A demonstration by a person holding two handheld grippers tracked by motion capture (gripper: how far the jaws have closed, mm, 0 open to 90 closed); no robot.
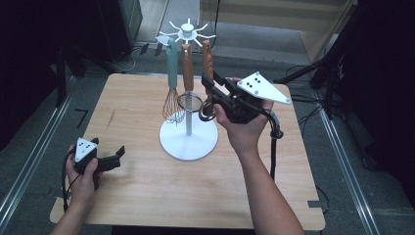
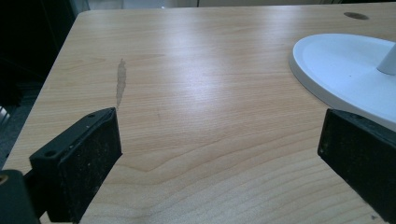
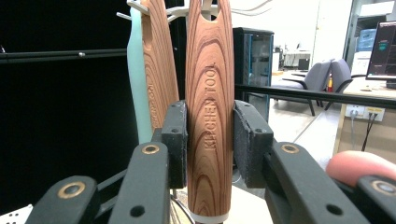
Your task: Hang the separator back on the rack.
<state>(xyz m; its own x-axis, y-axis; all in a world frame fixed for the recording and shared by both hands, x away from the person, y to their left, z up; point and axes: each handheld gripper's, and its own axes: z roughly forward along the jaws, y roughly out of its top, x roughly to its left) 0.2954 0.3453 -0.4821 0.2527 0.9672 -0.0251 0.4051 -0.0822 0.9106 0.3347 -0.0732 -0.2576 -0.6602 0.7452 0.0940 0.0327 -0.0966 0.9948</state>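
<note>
The right gripper (image 3: 210, 140) clamps the wooden handle (image 3: 208, 116), upright between its pads. The handle's lower end is cut off. The left gripper (image 2: 219, 154) gapes empty.

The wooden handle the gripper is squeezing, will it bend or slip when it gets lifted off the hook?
Probably not bend: the wooden handle looks thick and solid, so it should stay stiff. It may slip a little, since its surface looks smooth, though the right gripper presses it from both sides. The white stand could wobble, being tall on one thin pole.
</note>
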